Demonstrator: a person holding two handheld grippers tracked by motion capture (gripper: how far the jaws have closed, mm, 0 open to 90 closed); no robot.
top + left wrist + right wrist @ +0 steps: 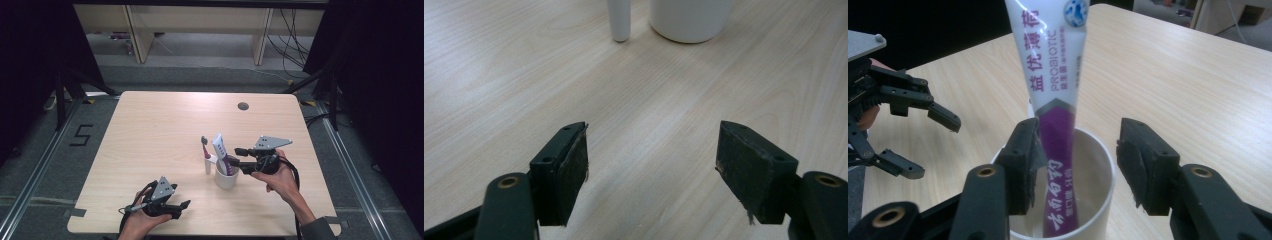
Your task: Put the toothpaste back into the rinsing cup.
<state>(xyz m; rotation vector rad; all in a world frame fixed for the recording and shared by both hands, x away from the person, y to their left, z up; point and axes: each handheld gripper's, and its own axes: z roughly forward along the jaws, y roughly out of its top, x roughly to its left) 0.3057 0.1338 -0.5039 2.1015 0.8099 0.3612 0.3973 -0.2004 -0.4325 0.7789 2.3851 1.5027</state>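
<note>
Right gripper [239, 156] sits at the white cup [226, 178], right of centre on the wooden table [150, 130]. Its jaws stand apart on either side of the toothpaste tube [220, 148], which stands upright in the cup, leaning a little, crimped end up. In the right gripper view the tube [1055, 100] rises between the two black jaws; the left-hand pad looks to be touching or just beside the purple lower part, the right-hand pad is clearly off it — no clamp on the tube. The cup [1098, 160] is directly below the jaws. A toothbrush [205, 147] with a purple handle stands upright in a small white holder [208, 165] just beside the cup, on the cup's left in the high view. Left gripper [184, 206] is near the table's front edge, well apart from the cup, jaws open with nothing between them — only bare tabletop. In the left gripper view, the cup base [689, 20] and holder base [619, 22] sit side by side further along the table.
</note>
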